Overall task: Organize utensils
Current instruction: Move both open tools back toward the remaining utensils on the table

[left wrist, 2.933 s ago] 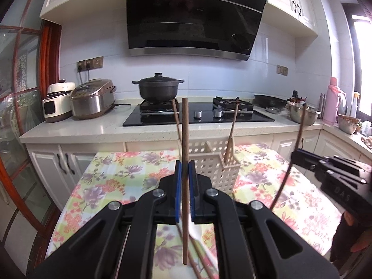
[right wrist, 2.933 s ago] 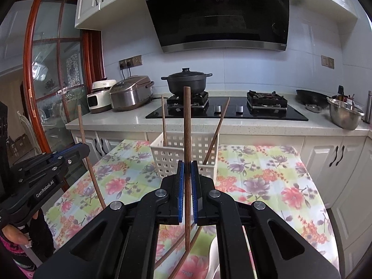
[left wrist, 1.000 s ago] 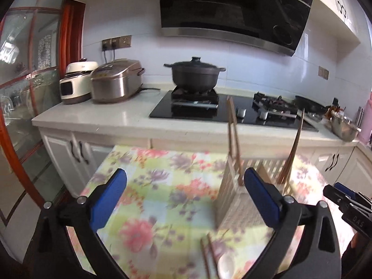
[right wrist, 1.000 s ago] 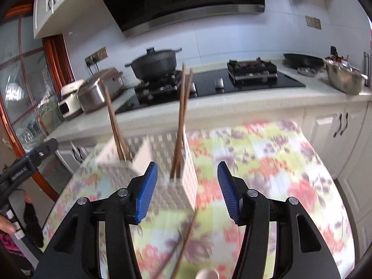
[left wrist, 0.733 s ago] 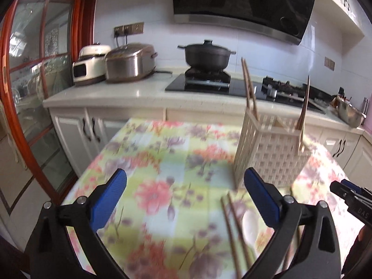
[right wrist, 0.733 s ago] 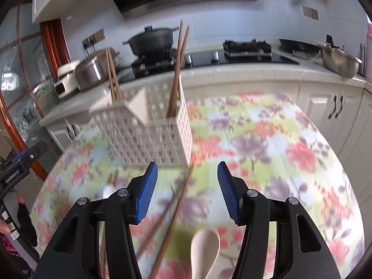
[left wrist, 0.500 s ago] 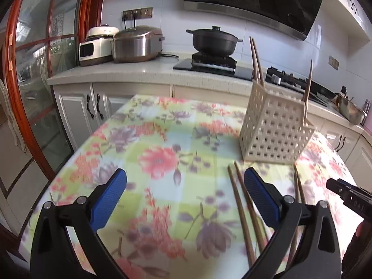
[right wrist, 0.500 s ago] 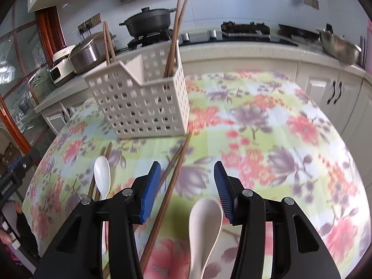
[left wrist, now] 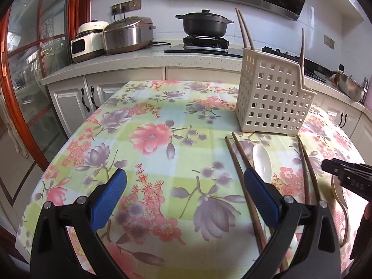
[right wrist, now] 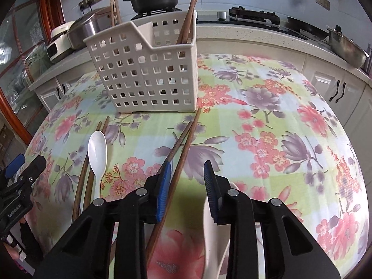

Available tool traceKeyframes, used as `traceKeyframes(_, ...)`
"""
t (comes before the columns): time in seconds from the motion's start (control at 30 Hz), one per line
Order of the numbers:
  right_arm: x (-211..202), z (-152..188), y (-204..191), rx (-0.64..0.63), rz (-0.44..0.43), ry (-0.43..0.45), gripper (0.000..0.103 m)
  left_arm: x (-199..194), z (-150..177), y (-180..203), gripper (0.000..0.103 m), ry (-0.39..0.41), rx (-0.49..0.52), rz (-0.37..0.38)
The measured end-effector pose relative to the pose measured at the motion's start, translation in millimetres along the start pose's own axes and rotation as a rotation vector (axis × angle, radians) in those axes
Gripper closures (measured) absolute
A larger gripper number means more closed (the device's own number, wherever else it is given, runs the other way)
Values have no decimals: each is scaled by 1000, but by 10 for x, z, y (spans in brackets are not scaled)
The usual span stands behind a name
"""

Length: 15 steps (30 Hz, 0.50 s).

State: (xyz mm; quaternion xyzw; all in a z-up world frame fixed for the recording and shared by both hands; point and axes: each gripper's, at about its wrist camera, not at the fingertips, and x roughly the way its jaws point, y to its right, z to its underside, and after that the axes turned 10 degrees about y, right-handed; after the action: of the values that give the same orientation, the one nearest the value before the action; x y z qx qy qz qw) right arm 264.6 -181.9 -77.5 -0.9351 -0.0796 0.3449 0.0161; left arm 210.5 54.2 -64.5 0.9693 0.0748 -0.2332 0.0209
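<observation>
White perforated caddy (right wrist: 148, 69), toward the tabletop's far edge, held chopsticks upright in two compartments. Loose chopsticks (right wrist: 183, 139) and a white spoon (right wrist: 97, 153) lay on the floral tablecloth (right wrist: 267, 121) in front of it. Right gripper (right wrist: 187, 181): jaws closing, one chopstick between the pads, not yet pinched. Left gripper (left wrist: 183, 195): jaws wide apart, empty; body lettering partly legible, "GenRobot".

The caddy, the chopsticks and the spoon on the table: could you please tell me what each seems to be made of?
Caddy: likely moulded plastic, matte cream, with a regular grid of square holes and rounded edges.
Chopsticks: apparently wood, dark brown with a faint sheen; the grain is too fine to confirm.
Spoon: smooth glossy white, either ceramic or plastic; the look leaves it open.
</observation>
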Motion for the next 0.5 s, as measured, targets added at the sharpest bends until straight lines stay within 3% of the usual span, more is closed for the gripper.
traceKeyframes(0.27, 277, -46, -105, -5, 50, -70, 84, 10, 23, -23, 12, 0, 10, 4)
traceKeyframes(0.5, 421, -96, -136, -24, 88, -95, 85, 33, 51, -72, 12, -16, 7, 14)
